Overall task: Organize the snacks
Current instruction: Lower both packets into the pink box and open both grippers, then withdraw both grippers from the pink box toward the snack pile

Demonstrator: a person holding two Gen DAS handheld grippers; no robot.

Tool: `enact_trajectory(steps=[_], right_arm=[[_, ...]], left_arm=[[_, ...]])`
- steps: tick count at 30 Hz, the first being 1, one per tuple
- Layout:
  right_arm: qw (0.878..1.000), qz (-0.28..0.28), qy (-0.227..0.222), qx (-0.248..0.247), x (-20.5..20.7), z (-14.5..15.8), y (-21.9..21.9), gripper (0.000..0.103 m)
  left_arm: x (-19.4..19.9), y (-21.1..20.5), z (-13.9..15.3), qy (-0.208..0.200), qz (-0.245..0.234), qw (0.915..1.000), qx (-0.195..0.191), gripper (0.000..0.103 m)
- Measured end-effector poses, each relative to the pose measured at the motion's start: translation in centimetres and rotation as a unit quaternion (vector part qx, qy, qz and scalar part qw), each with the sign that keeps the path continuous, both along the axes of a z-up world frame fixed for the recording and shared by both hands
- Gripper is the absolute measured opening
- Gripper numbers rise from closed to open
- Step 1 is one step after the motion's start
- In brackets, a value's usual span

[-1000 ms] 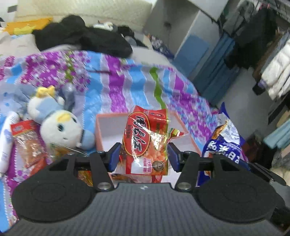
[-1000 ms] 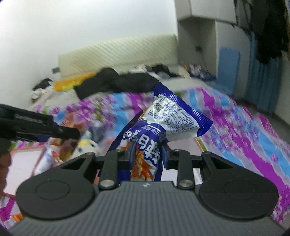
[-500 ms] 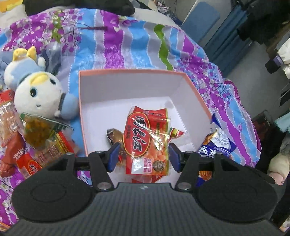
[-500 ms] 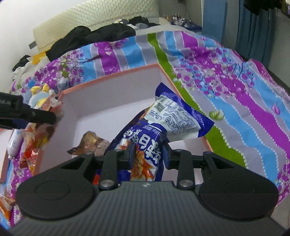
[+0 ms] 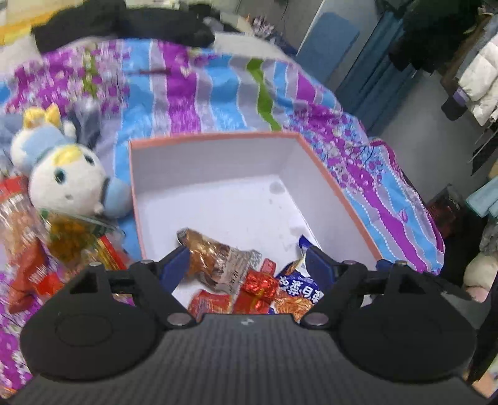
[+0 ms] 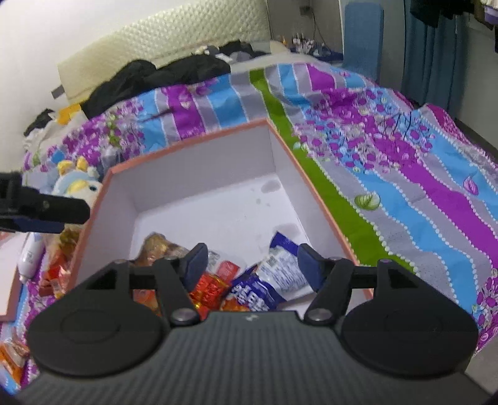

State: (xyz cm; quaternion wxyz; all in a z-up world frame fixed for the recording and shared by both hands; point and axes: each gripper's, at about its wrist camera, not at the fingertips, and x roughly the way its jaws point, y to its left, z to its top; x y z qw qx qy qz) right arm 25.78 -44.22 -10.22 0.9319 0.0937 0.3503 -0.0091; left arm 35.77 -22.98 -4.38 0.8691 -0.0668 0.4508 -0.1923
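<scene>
An orange-rimmed white box [image 5: 214,138] [image 6: 199,137] lies open on the striped bedspread. At its near end lie a brown snack packet [image 5: 214,258] [image 6: 158,246], a red snack bag [image 5: 255,289] [image 6: 208,288] and a blue snack bag [image 5: 295,293] [image 6: 267,280]. My left gripper [image 5: 247,263] hovers over that pile, its jaws opening, pads clear of the red bag below. My right gripper [image 6: 252,261] is opening too, and the blue bag rests in the box beneath it, untouched by the pads. The left gripper's finger [image 6: 46,207] pokes in at the right wrist view's left edge.
A plush toy [image 5: 68,177] [image 6: 77,183] lies left of the box, with several loose snack packets [image 5: 34,236] [image 6: 56,264] beside it. Black clothes [image 5: 124,21] [image 6: 155,74] are piled at the head of the bed. The bed's right edge drops to the floor [image 5: 414,131].
Both grippers sank toward the box and opened. The red bag dropped out of the left gripper and the blue bag out of the right; both now lie in the box.
</scene>
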Motion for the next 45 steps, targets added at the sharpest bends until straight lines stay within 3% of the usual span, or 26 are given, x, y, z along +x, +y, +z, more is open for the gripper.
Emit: enact_trajectory(steps=[11, 19, 29, 35, 45], right_arm=[[0.996, 0.022, -0.089, 0.009, -3.1, 6.3, 4.5, 0.066], [0.990, 0.042, -0.137, 0.015, -7.3, 8.6, 8.8, 0.066], [0.987, 0.066, -0.145, 0.016, -12.0, 7.2, 13.9, 0.066], [0.988, 0.063, -0.139, 0.025, -14.0, 5.2, 16.5, 0.066], [0.990, 0.093, -0.105, 0.016, -16.6, 0.6, 21.1, 0.066]], left_arm=[[-7.0, 3.9, 6.7, -0.116, 0.006, 0.9933, 0.008, 0.084], [-12.9, 9.5, 8.4, -0.172, 0.022, 0.9846, 0.020, 0.084], [-19.4, 15.9, 6.7, -0.183, 0.063, 0.9805, 0.030, 0.084], [-22.5, 18.5, 3.9, -0.188, 0.079, 0.9785, 0.029, 0.084], [-25.6, 22.8, -1.2, -0.151, 0.120, 0.9806, 0.032, 0.084]])
